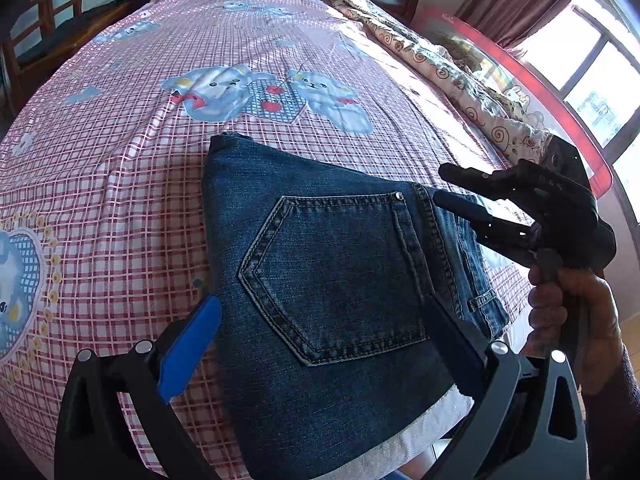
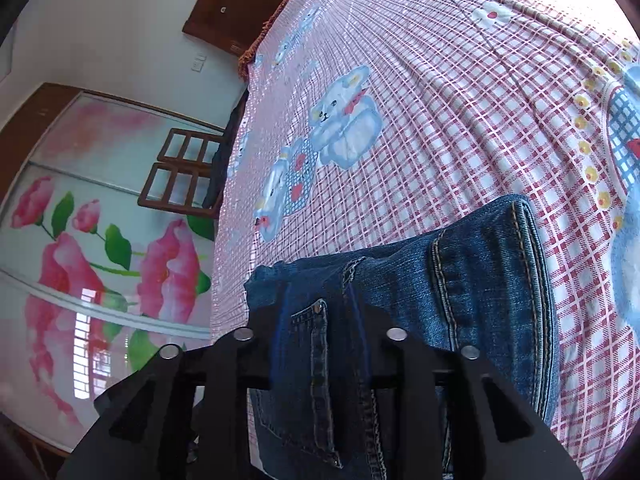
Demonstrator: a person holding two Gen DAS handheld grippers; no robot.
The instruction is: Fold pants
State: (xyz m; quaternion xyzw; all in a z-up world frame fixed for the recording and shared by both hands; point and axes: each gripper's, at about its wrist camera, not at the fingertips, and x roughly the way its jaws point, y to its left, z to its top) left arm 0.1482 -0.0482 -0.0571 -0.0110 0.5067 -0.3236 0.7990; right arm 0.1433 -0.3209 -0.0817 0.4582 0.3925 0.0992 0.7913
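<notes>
Dark blue jeans [image 1: 332, 264] lie folded into a compact stack near the bed's front edge, a back pocket facing up. My left gripper [image 1: 320, 336] is open and wide over the stack: its blue pad [image 1: 190, 354] hangs over the sheet left of the denim, and the other finger is above the stack's right side. A hand [image 1: 572, 312] holds my right gripper [image 1: 438, 184] at the jeans' right end by the waistband. In the right wrist view, denim [image 2: 472, 280] fills the gap in the right gripper [image 2: 316, 320], which is shut on that end.
The pink checked bed sheet [image 1: 120, 160] with bear prints spreads beyond the jeans. A rolled quilt [image 1: 452, 76] and a red bed rail [image 1: 540, 92] line the right side under a window [image 1: 592, 72]. Wooden chairs [image 2: 180, 176] and a flowered wardrobe [image 2: 100, 240] stand beside the bed.
</notes>
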